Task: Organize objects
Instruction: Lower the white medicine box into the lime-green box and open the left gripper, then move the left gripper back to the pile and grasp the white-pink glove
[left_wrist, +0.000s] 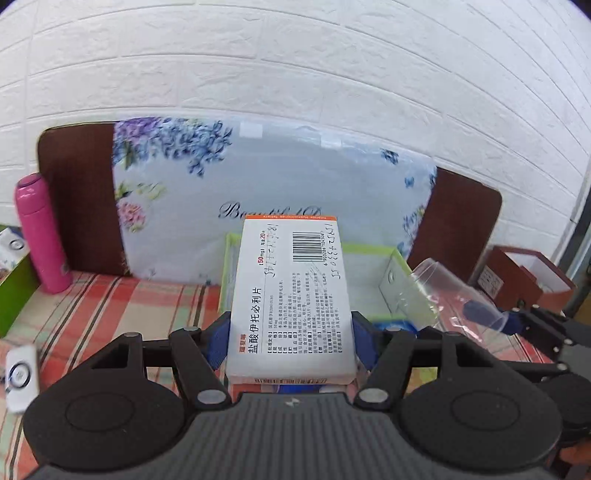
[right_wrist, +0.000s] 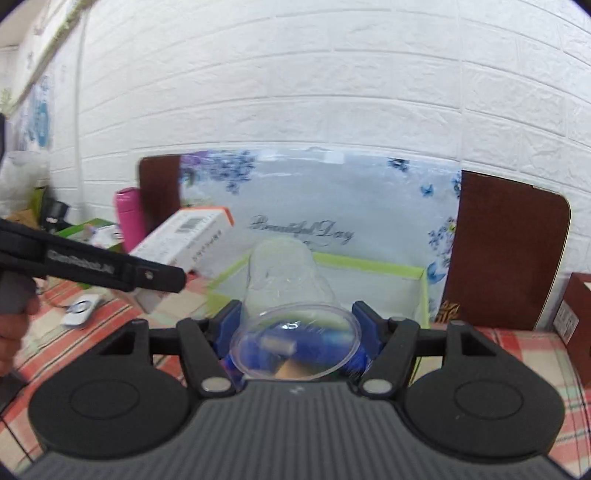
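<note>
Right now your left gripper has its blue fingers clamped on the sides of the white medicine box, which is lifted off the table and angled out over the green-rimmed bin. Your right gripper grips the clear plastic cup on its side, mouth toward the camera, in front of the same bin. Behind the bin a floral board leans on the white brick wall. A pink bottle stands at the left on the checked tablecloth, a red box at the right.
</note>
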